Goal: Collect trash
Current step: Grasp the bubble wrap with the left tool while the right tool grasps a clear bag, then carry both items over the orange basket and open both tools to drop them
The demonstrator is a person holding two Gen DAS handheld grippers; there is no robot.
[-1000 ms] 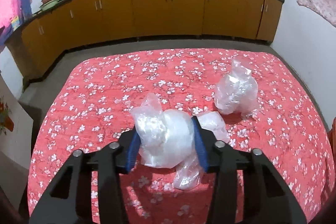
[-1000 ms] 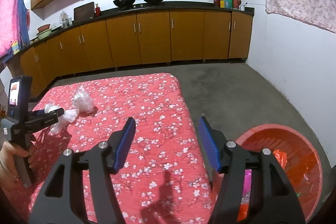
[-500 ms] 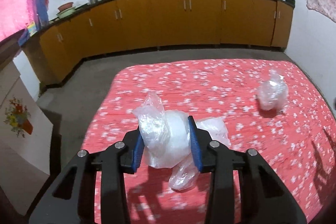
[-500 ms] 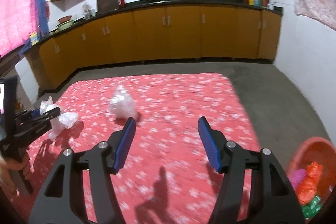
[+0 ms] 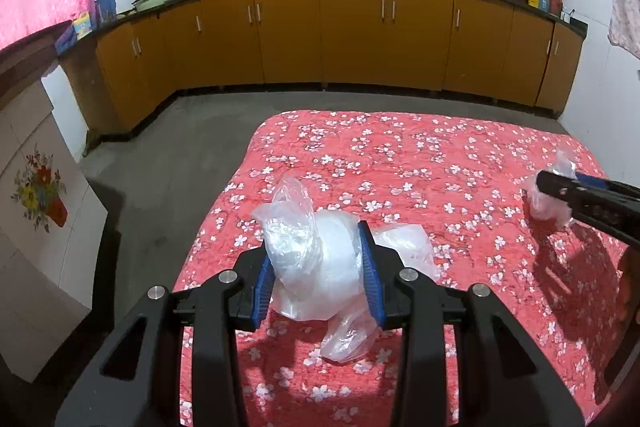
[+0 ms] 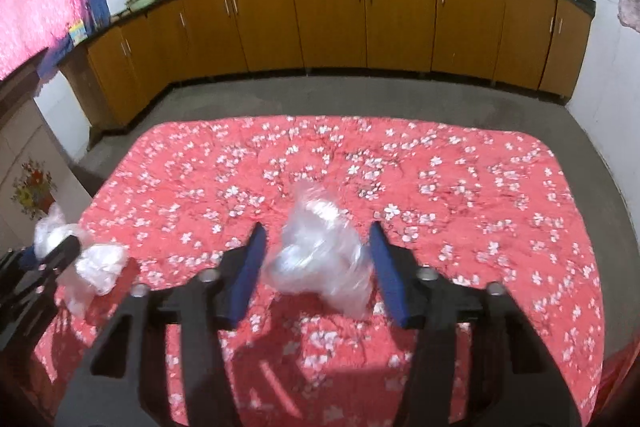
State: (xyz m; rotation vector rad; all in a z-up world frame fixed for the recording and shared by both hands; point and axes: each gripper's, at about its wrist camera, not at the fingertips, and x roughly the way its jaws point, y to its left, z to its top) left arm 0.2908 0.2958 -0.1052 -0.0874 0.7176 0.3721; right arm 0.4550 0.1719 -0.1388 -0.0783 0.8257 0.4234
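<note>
Clamped between the blue pads of the left gripper (image 5: 318, 263): a crumpled clear plastic bag (image 5: 312, 259), bulging out both sides, one twisted end poking up and left, a loose tail hanging below over the floral red cloth (image 5: 400, 155). Spread wide around a second clear bag (image 6: 320, 255): the right gripper (image 6: 318, 267), pads apart from it on either side. Bag resting on the cloth, roughly upright, peak pointing away toward the orange cabinets (image 6: 360, 11).
</note>
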